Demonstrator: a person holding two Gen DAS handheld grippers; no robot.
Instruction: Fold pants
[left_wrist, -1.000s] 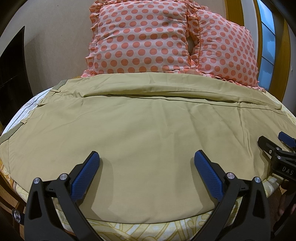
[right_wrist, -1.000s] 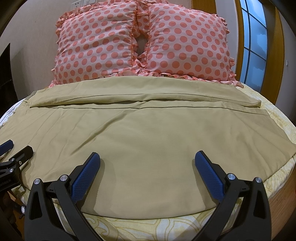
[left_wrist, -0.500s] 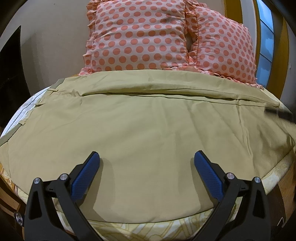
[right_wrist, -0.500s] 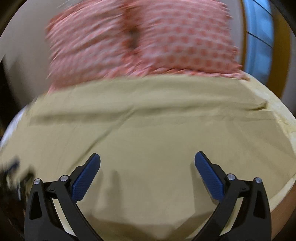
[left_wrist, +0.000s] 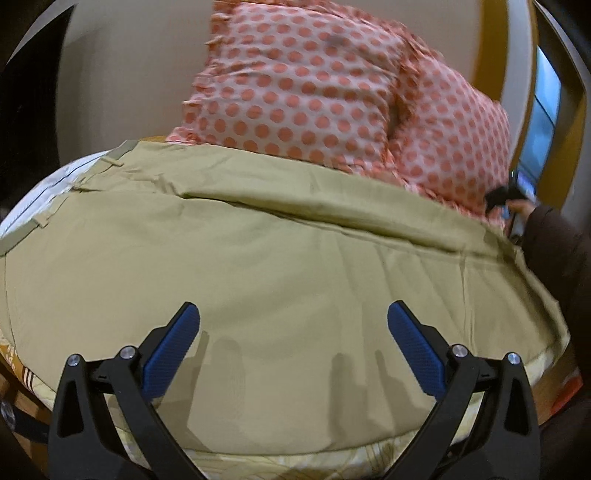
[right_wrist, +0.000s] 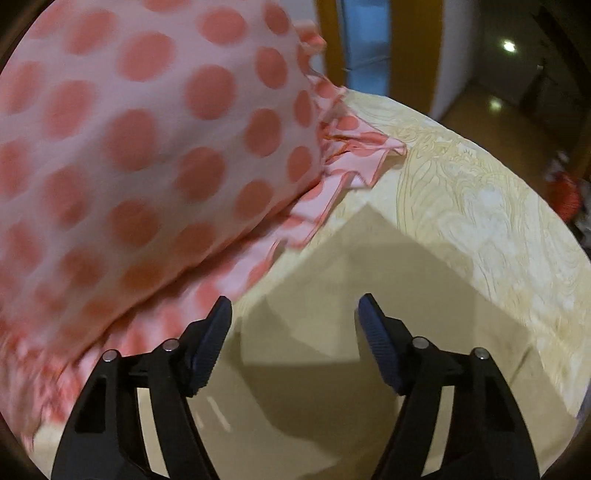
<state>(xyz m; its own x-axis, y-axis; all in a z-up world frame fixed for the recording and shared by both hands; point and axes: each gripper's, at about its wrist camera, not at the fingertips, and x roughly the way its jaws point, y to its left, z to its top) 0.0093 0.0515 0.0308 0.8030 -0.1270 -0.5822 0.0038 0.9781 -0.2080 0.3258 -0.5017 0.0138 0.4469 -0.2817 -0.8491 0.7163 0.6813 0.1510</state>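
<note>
The khaki pants (left_wrist: 277, 258) lie spread flat across the bed, waistband with belt loops at the left, one leg folded along the far edge. My left gripper (left_wrist: 293, 325) is open and empty above the near part of the pants. My right gripper (right_wrist: 294, 306) is open and empty, low over the far right corner of the pants (right_wrist: 369, 280), its jaws narrower than before. It also shows small in the left wrist view (left_wrist: 511, 206) at the far right by the pillows.
Two pink pillows with orange dots (left_wrist: 317, 92) stand against the wall at the head of the bed; one fills the left of the right wrist view (right_wrist: 129, 147). The cream patterned bedsheet (right_wrist: 480, 206) shows beyond the pants. A window (left_wrist: 543, 114) is at the right.
My right gripper swept from the near edge to the far right corner of the pants by the pillow, and its jaws narrowed. My left gripper tilted and shifted slightly left.
</note>
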